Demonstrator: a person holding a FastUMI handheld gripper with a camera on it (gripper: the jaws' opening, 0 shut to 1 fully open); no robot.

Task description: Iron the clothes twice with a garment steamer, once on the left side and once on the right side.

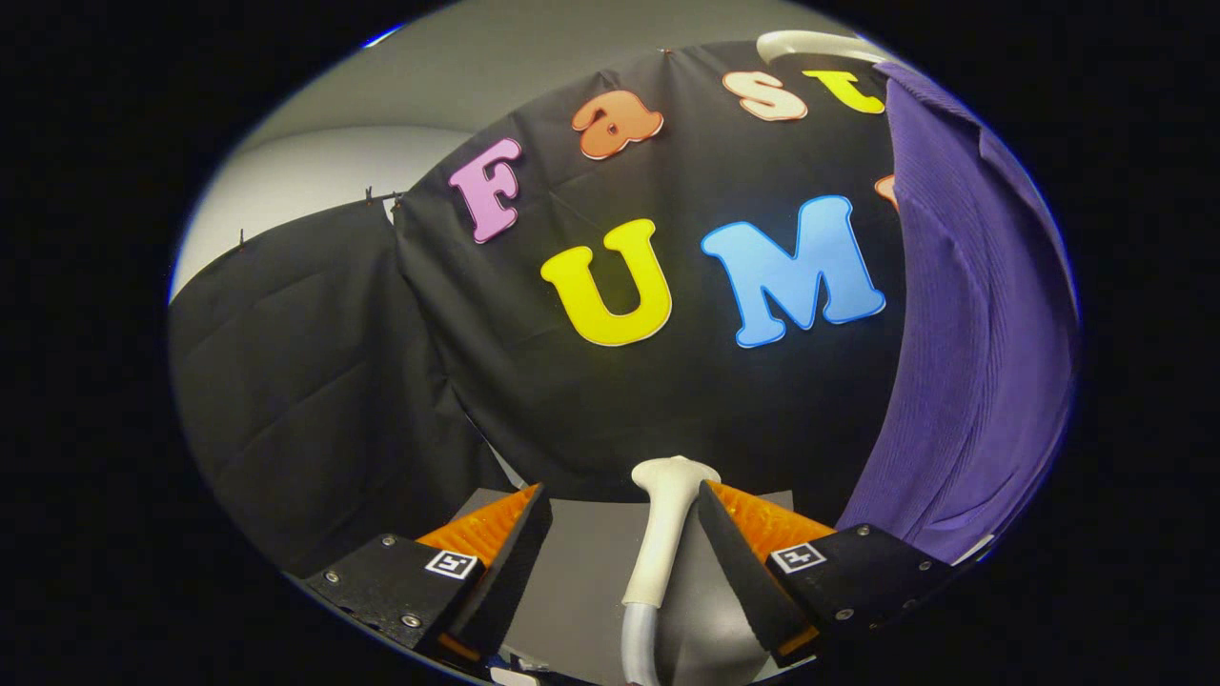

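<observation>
A: Where's the steamer?
B: Steamer (664, 534) w/ cream handle stands between the claw (624, 505) fingers, closer to the right finger (724, 543) and touching or nearly so. Left finger (515, 543) is well apart from it. Grey hose (640, 648) runs down from the handle's base.
A: So claw's gripping?
B: No. Jaws are spread, only one side is near the handle, so it's not clamped.
A: And the clothes?
B: Purple ribbed garment (972, 314) hangs to the right, beyond the right finger, in front of the black cloth wall (620, 400). White hanger (810, 43) shows at its top.
A: Under the claw?
B: Grey desk (581, 572) surface, below the fingers & steamer.
</observation>
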